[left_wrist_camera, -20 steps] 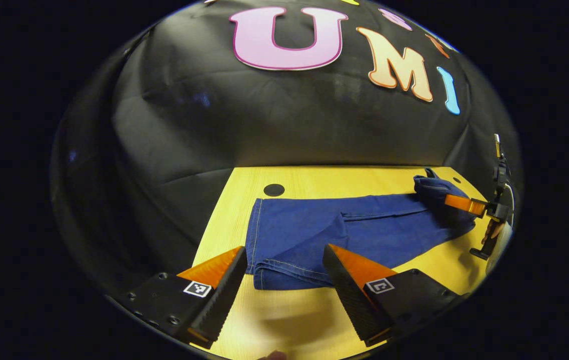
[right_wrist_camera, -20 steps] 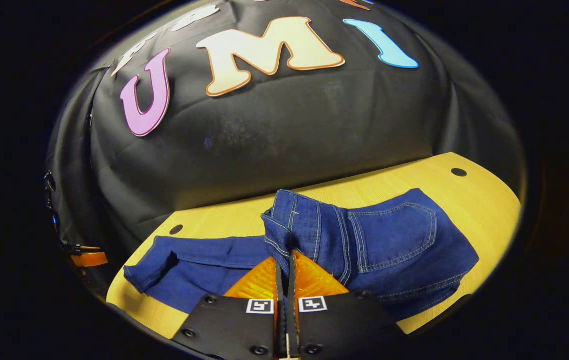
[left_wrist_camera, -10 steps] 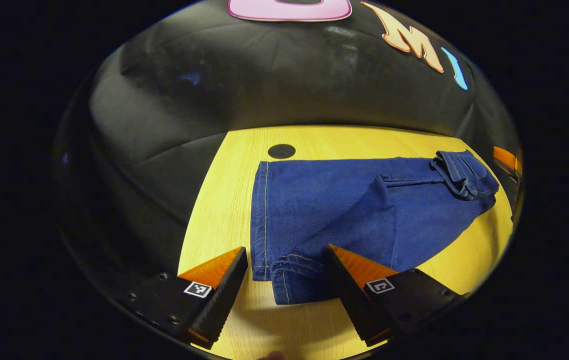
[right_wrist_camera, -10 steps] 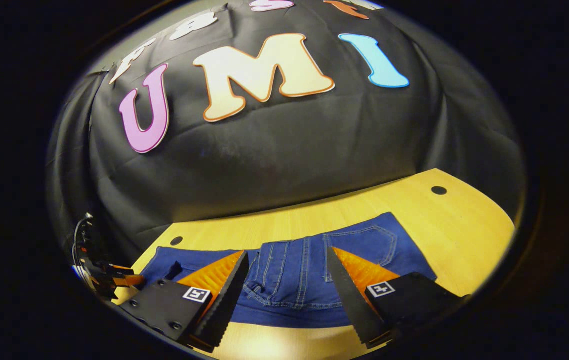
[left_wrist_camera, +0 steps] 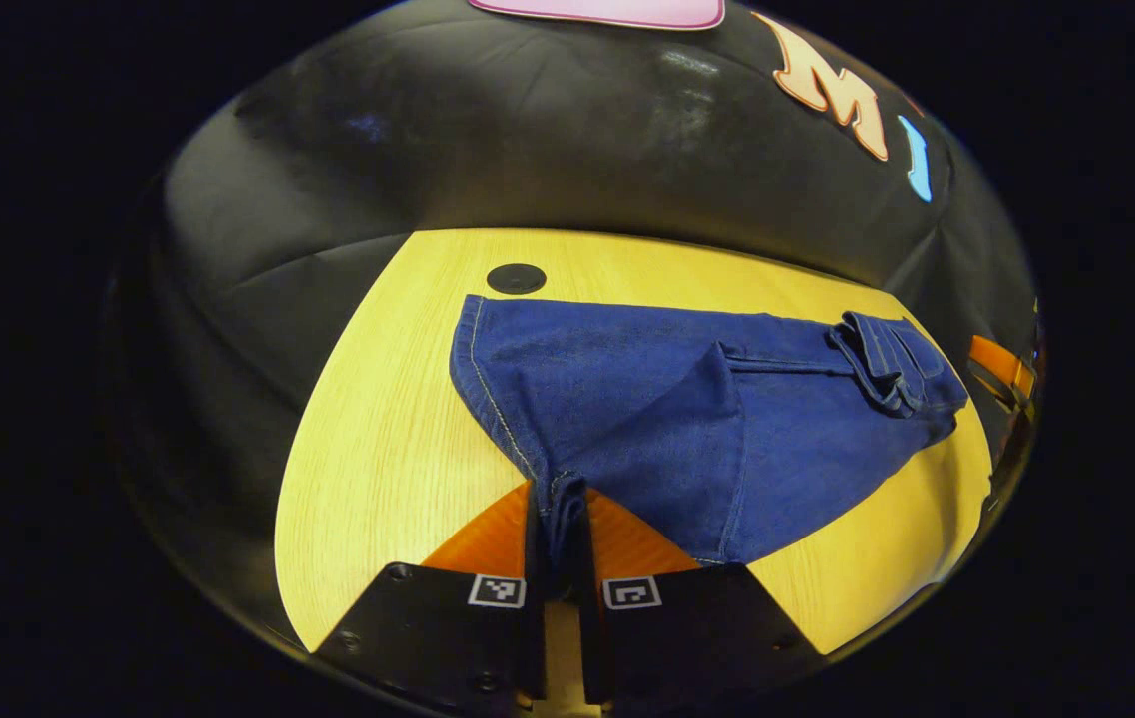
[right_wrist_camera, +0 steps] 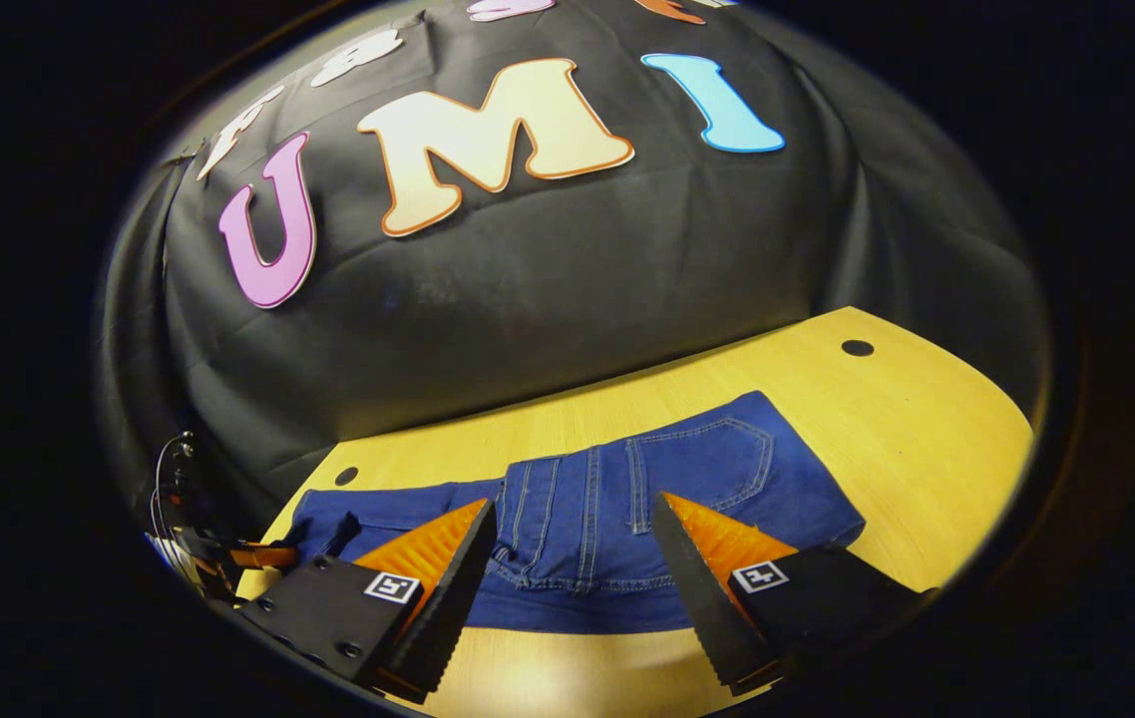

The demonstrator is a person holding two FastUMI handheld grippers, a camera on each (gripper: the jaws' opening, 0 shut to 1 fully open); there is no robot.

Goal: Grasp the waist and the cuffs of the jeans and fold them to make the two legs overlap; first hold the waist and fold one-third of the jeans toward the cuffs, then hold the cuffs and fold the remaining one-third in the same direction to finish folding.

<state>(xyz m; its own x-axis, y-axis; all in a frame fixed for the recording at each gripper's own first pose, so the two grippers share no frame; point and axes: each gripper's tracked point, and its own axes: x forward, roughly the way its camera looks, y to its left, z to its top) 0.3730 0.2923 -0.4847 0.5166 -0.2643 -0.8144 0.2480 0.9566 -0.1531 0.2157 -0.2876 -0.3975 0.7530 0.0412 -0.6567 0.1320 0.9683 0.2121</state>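
Booth wall: black cloth behind the table.
Table (left_wrist_camera: 378, 439): yellow wood top; jeans lie across it, well inside the edges.
Jeans (left_wrist_camera: 667, 409): legs overlapped; waist third already folded toward the cuffs and lying flat, back pocket up in the right gripper view.
Waist (right_wrist_camera: 577, 519): resting on the legs, free of any grip.
Cuffs (left_wrist_camera: 560, 499): gathered at the near end, pinched and raised slightly off the table.
Left gripper (left_wrist_camera: 560, 558): jaws pressed together on the cuffs; half a second ago they stood spread on either side of them.
Right gripper (right_wrist_camera: 572, 563): jaws spread, hovering just above the waist; one second ago they were clamped on it.
Change: waist released, cuffs taken.
Meaning: first fold judged complete; the second fold, cuffs carried over toward the waist, is ready to begin.
Risk: the two cuff layers may slip apart during the lift.
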